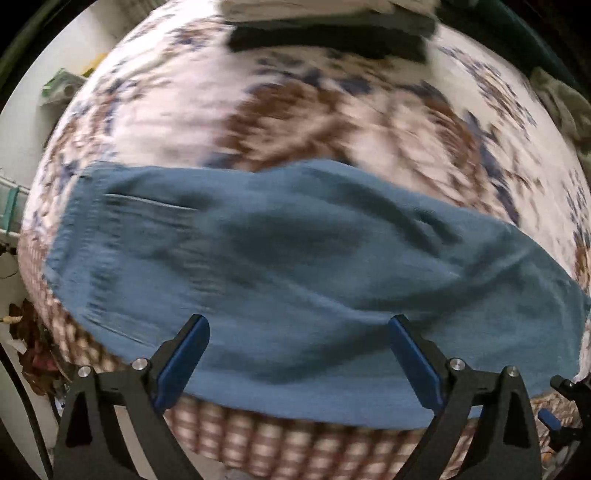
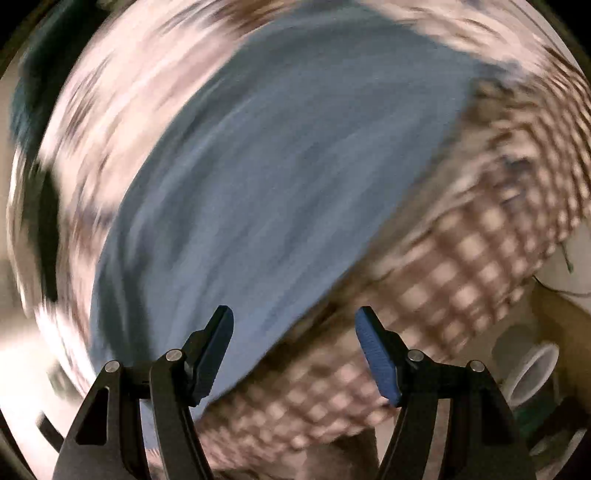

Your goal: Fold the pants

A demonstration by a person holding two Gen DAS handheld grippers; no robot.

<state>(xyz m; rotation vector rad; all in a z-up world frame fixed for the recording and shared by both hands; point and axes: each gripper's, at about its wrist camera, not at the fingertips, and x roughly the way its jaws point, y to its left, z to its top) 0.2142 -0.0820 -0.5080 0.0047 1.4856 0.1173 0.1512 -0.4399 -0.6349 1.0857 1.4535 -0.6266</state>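
Floral bedspread (image 1: 155, 110) carries blue pants (image 1: 295, 258); beyond, seemingly folded clothes (image 1: 332, 33).

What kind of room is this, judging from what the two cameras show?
Most likely a bedroom: the blue pants lie on a bed with a floral bedspread, and more folded clothes sit at its far side. Both views are blurred.
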